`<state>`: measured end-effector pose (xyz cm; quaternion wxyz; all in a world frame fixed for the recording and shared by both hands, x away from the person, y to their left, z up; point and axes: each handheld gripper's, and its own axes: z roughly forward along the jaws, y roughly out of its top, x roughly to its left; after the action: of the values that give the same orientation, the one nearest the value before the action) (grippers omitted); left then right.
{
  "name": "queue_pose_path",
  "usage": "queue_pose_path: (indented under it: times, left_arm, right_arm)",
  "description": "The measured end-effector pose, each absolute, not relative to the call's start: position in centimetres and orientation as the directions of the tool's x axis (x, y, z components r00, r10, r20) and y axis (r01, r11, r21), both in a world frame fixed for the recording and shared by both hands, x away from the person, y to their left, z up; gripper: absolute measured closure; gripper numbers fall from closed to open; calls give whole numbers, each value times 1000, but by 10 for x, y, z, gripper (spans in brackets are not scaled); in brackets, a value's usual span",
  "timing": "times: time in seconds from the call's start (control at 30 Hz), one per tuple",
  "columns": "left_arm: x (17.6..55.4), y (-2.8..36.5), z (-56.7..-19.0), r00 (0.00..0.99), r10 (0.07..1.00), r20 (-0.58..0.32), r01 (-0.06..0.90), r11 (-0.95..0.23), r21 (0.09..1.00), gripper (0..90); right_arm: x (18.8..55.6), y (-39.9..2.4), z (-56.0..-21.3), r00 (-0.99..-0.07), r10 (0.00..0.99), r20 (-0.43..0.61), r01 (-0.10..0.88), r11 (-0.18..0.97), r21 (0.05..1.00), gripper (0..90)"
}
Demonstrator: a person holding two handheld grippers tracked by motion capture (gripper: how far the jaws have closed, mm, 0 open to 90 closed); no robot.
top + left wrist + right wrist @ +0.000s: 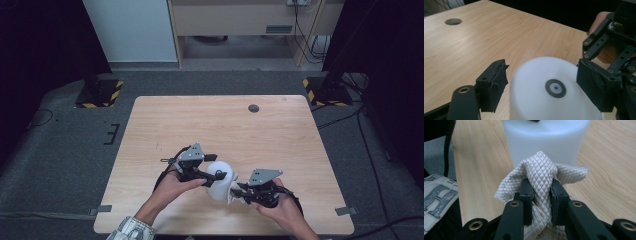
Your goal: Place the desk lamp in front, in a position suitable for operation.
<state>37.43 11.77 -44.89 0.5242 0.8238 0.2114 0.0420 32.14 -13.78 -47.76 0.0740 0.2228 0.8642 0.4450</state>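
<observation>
White container [218,181] upright on table [220,120], straddled untouched by left gripper [541,83]; quilted cloth [541,175] (bunched) pinched tight in right gripper [541,195].

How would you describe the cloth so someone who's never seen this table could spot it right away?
Start at the wooden table and go to its near edge, where a white cylinder stands. The cloth is bunched against the cylinder's side, pinched in the right tongs. Its pale, diamond-quilted weave sets it apart from the smooth plastic beside it.

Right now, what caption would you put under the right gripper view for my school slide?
Right claw pinches a crumpled beige quilted cloth against a white plastic cylinder-shaped container on the light wooden table.
</observation>
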Motion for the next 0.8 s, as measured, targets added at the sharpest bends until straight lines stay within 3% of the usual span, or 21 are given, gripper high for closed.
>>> queue_pose_path:
  times: [0.63, 0.8]
  left_arm:
    - [378, 120, -452, 902, 393, -179, 321, -332, 887, 275]
    - [379, 118, -452, 902, 393, -178, 320, -334, 887, 275]
  right_arm:
    - [302, -98, -468, -936, 350, 43, 222, 491, 842, 754]
    - [302, -82, -481, -937, 350, 10, 212, 545, 812, 754]
